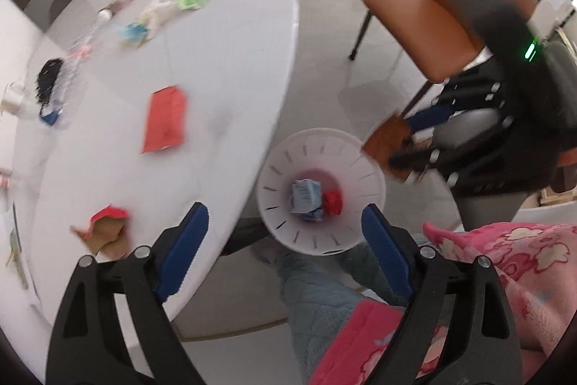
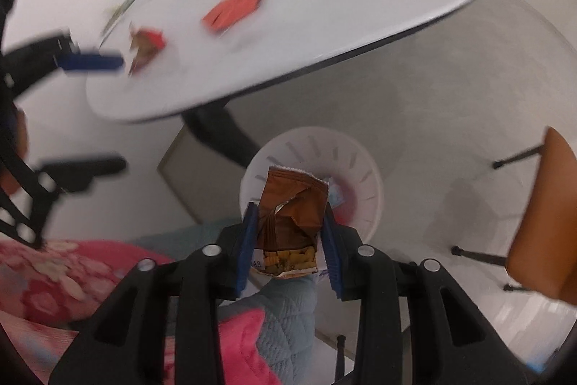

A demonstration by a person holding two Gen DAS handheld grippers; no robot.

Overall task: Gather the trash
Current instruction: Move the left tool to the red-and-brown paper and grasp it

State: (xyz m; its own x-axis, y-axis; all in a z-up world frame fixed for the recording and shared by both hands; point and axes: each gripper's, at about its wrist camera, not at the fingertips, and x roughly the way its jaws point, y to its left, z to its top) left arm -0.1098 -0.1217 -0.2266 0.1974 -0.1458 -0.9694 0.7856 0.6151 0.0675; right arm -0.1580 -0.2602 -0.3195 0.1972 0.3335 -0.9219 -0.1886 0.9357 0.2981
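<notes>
Our right gripper (image 2: 290,240) has a brown snack wrapper (image 2: 292,215) between its blue pads, the jaws part open, right over the white slotted bin (image 2: 368,168) at lower centre. Our left gripper (image 1: 285,237) gapes wide with nothing in it above that bin, where blue and red scraps (image 1: 313,199) lie. A red packet (image 1: 164,119) and a torn red-and-brown wrapper (image 1: 104,231) remain on the white table (image 1: 234,42) at left.

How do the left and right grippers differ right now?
The left gripper is open wide and empty; the right gripper has a brown snack wrapper between its fingers. In the left view, the right gripper reaches the white bin's rim. Both point down toward the bin.
</notes>
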